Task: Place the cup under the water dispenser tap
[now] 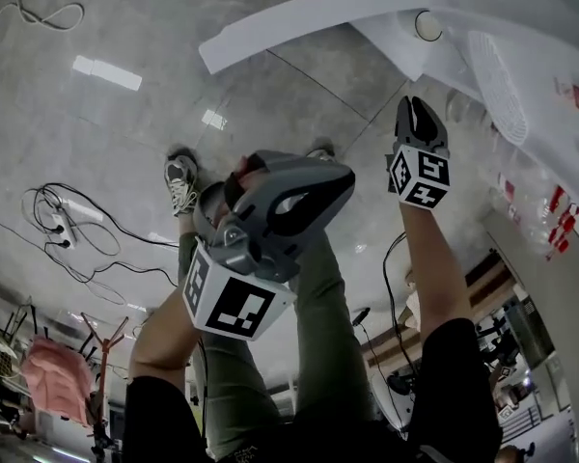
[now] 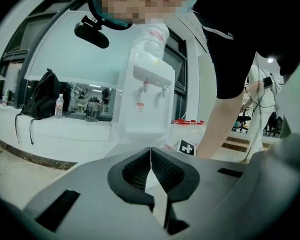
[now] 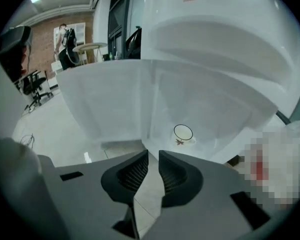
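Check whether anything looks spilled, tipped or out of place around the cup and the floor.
Nothing much stands out. The cup stands upright on a white surface, and no spill shows. Only loose cables sprawl across the floor.

The tall white plastic water dispenser (image 1: 521, 85) runs off the head view's top and right edges. In the left gripper view, the clear plastic bottle (image 2: 152, 34) atop it is hidden at its upper end; the dispenser's small red label (image 2: 139, 105) is too small to read.

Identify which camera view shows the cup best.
Right gripper view: the cup sits ahead of the jaws, rim and motif clear. The head view shows only a small round rim; the left gripper view, none.
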Demonstrator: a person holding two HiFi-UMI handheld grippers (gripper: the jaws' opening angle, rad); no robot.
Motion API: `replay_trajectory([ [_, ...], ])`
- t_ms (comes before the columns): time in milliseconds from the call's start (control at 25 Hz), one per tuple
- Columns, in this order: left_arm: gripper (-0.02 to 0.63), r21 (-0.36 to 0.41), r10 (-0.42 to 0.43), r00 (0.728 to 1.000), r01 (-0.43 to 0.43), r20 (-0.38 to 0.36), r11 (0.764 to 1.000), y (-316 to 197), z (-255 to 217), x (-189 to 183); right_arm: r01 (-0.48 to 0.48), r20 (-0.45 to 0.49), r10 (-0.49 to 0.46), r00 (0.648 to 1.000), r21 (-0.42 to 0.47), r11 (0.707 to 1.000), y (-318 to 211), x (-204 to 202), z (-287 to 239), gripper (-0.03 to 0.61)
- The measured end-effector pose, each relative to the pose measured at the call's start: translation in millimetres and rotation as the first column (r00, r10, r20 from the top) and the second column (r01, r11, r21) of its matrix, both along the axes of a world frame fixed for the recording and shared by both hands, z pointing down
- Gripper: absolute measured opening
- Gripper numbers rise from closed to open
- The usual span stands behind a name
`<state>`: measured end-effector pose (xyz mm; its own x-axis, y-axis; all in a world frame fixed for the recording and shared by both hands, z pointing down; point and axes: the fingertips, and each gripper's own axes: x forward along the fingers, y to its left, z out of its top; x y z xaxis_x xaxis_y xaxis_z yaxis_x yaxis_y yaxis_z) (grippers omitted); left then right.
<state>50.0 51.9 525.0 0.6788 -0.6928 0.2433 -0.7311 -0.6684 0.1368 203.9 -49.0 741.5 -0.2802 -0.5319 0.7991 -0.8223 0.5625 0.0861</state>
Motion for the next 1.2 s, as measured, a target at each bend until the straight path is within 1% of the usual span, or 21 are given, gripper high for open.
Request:
replay_trajectory([
  [160,0.021,-0.018,0.003,1.000,-0.003,0.004,1.000,-1,25,2,0.102,-0.080,-0.103,0.991,-0.011,0.995,-17,-2,30,0.048],
  [280,0.021,-0.023,-0.002,1.000,0.002,0.004,1.000,-7,38,5,0.153,-0.130,-0.154,0.979,-0.021,0.988,-35,1,49,0.055],
  [320,0.021,-0.024,-0.006,1.000,0.006,0.004,1.000,-9,41,5,0.164,-0.146,-0.167,0.975,-0.032,0.986,-41,3,56,0.081],
  [360,0.021,-0.024,-0.011,1.000,0.011,0.004,1.000,-11,43,4,0.172,-0.164,-0.177,0.970,-0.047,0.984,-47,5,65,0.138],
  [400,0.021,-0.025,-0.016,1.000,0.016,0.003,1.000,-13,45,4,0.176,-0.183,-0.184,0.966,-0.058,0.983,-52,7,72,0.156],
  [480,0.021,-0.025,-0.022,1.000,0.022,0.003,0.999,-17,49,3,0.186,-0.229,-0.195,0.954,-0.060,0.981,-65,13,85,0.156],
  [760,0.021,-0.039,-0.039,0.999,0.040,0.028,0.998,-23,67,-5,0.293,-0.374,-0.284,0.883,-0.034,0.955,-106,21,103,0.184],
  [960,0.021,-0.041,-0.045,0.997,0.047,0.063,0.998,-26,74,-2,0.365,-0.416,-0.342,0.843,-0.026,0.931,-136,8,111,0.184],
  [1080,0.021,-0.053,-0.046,0.997,0.049,0.056,0.997,-28,79,0,0.414,-0.449,-0.388,0.805,-0.044,0.909,-148,-1,120,0.184],
  [1200,0.021,-0.068,-0.053,0.997,0.057,0.054,0.996,-29,86,-1,0.431,-0.469,-0.407,0.784,-0.062,0.900,-151,-6,129,0.184],
])
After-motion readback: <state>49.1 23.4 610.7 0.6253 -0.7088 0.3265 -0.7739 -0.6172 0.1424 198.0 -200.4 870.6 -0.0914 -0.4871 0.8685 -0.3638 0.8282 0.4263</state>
